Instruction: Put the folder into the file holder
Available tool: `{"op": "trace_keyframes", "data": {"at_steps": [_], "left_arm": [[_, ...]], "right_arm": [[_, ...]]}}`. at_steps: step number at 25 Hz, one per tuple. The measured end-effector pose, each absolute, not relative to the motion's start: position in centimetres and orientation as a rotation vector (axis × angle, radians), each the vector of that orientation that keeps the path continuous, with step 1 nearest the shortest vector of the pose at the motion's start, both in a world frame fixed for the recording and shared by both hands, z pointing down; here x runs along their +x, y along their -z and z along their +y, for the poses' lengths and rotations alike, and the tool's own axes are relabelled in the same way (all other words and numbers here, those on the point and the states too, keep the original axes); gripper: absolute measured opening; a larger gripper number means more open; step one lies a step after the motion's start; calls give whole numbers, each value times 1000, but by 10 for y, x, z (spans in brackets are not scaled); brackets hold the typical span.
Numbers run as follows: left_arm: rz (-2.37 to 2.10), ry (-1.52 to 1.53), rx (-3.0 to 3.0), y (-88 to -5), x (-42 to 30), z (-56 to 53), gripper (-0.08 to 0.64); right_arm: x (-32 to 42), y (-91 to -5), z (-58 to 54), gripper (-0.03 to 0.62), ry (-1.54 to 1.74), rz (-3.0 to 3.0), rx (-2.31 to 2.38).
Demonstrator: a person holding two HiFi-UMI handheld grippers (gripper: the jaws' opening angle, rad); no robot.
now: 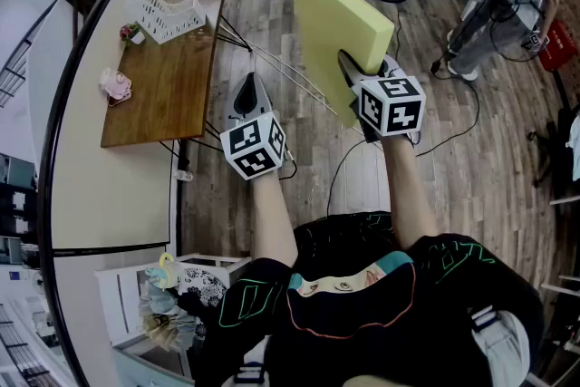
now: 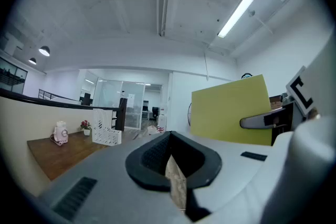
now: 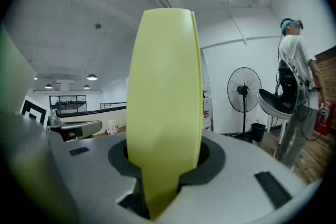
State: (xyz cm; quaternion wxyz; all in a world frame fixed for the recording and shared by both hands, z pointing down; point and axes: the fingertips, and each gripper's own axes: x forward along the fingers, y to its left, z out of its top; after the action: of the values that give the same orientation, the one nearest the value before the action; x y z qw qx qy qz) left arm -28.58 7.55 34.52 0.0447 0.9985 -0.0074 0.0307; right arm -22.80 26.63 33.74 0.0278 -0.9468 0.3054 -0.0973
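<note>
Wooden bench [image 1: 168,95] stands off to the left, with the white file holder [image 1: 172,18] near its far edge. The right gripper [image 1: 355,72] clamps the yellow folder [image 1: 335,23] upright for carrying, apart from the bench; the left gripper [image 1: 251,91] is closed and empty

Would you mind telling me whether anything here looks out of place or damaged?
Nothing stands out: the yellow folder is held upright in the right gripper, and the file holder stands upright on the table.
</note>
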Motion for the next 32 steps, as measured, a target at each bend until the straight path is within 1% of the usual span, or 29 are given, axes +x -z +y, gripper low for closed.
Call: {"op": "trace_keyframes", "data": {"at_steps": [10, 24, 32], "left_arm": [[-42, -86, 3073, -335, -279, 88, -6], [-67, -109, 3088, -341, -277, 84, -6], [-67, -152, 3047, -365, -244, 64, -6]], "right_arm": [[-216, -334, 277, 147, 304, 970, -2890], [-203, -337, 274, 147, 308, 1004, -2830], [-170, -360, 261, 147, 371, 977, -2828]]}}
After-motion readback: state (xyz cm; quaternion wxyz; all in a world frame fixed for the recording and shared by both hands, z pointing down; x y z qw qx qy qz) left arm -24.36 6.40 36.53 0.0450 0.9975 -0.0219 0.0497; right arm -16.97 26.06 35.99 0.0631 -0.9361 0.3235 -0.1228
